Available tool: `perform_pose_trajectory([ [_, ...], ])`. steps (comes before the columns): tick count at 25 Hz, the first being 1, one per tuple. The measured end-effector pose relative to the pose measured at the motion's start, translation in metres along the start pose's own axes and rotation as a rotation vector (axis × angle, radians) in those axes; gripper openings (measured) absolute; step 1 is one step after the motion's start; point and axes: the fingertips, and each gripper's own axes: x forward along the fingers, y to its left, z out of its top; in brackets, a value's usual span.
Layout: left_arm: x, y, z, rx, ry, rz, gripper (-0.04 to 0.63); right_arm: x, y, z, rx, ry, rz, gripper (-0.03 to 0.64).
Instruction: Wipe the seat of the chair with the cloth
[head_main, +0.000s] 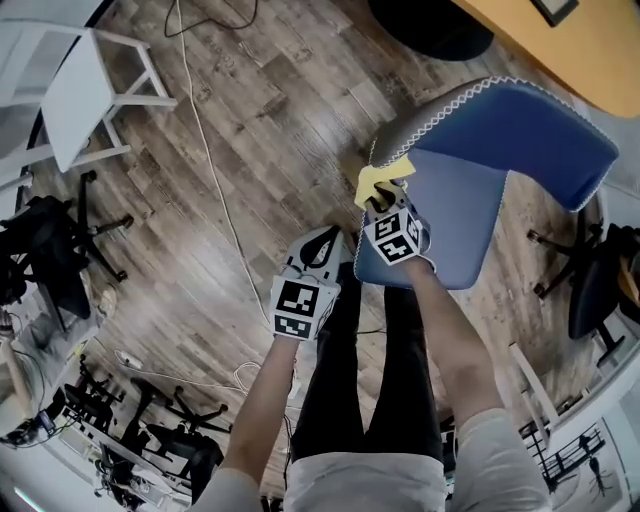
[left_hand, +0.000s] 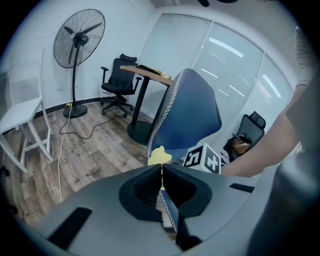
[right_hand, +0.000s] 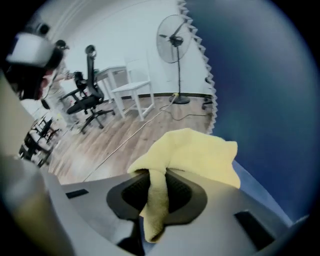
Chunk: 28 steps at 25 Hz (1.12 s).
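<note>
The right tool (right_hand: 157, 192) clamps the yellow cloth (right_hand: 195, 155), bunched ahead of its jaws at the back corner of the chair seat (head_main: 455, 215). The left tool (left_hand: 161, 185), jaws together and empty, hangs beside the seat.

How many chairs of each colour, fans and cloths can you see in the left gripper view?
Blue chair: 1
White chair: 1
Black office chairs: 2
Fan: 1
Yellow cloth: 1
Total: 6
</note>
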Motion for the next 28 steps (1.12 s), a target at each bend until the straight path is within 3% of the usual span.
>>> perform_pose_trajectory([
  [3,0.002,-0.003,0.002,-0.005,-0.004,0.012,0.028,0.001,0.024,-0.010,-0.165,0.032,0.061,0.066],
  [7,0.005,-0.013,0.001,-0.007,-0.001,0.020,0.028,-0.001,0.022,-0.012,-0.202,0.053,0.101,0.066],
  [12,0.008,-0.023,-0.002,-0.063,-0.023,0.038,0.028,-0.002,0.027,-0.016,-0.391,0.099,0.163,0.066],
  [18,0.020,-0.037,-0.011,-0.081,-0.016,0.059,0.028,-0.010,0.025,-0.028,-0.463,0.089,0.171,0.066],
  [28,0.038,-0.074,-0.012,-0.047,-0.009,0.062,0.028,-0.034,0.005,-0.063,-0.549,0.078,0.138,0.066],
])
